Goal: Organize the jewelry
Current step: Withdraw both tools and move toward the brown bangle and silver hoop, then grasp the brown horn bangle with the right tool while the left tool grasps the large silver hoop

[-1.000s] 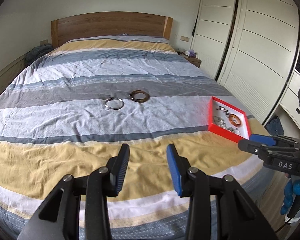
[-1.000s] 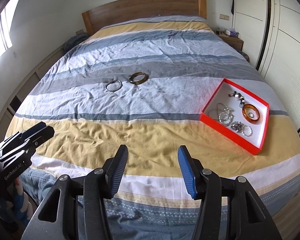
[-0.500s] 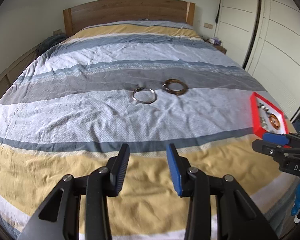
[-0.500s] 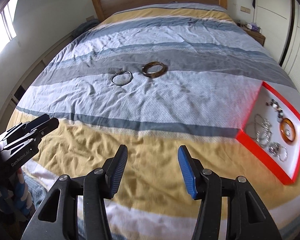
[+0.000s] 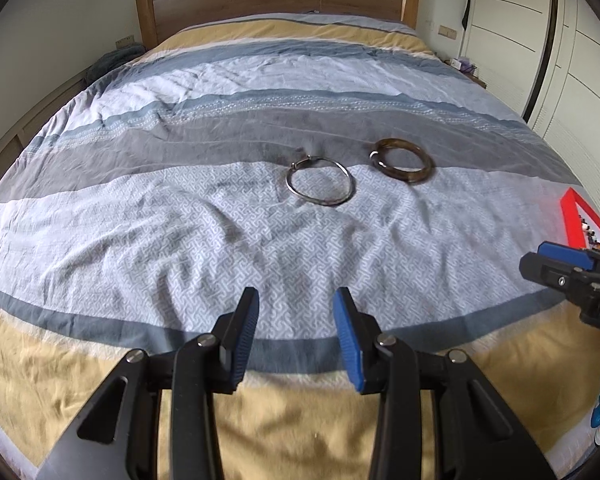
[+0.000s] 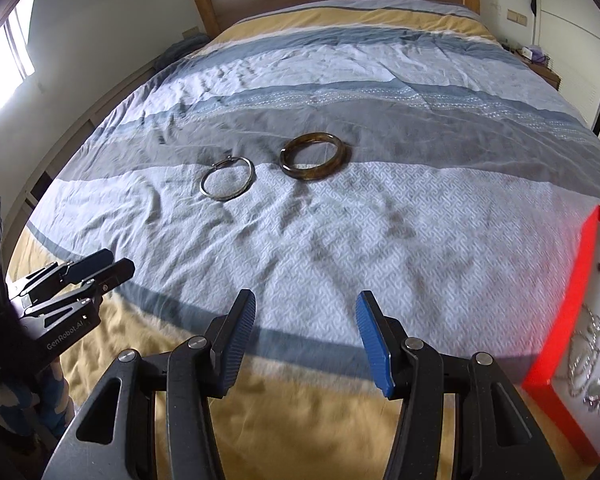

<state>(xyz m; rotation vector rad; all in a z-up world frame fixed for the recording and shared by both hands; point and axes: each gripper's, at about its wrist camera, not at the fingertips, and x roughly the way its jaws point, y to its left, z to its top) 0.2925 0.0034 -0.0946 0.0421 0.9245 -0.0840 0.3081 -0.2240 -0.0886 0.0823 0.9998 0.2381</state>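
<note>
Both grippers are hovering over the striped duvet [image 5: 180, 216], jaws spread and holding nothing. The left gripper [image 5: 296, 336] is reading "GenRobot.AI" on its side in the right wrist view; the right gripper [image 6: 306, 336] is showing a partial "D". The silver bangle [image 5: 320, 182] and brown bangle [image 5: 402, 160] are lying side by side ahead, apart; the red jewelry tray [image 6: 556, 320] is sitting at right.

Each wrist camera looks forward and down past its own tongs across the bed [image 5: 180, 216]; both share the silver bangle [image 5: 320, 182] and brown bangle [image 6: 314, 156] ahead
</note>
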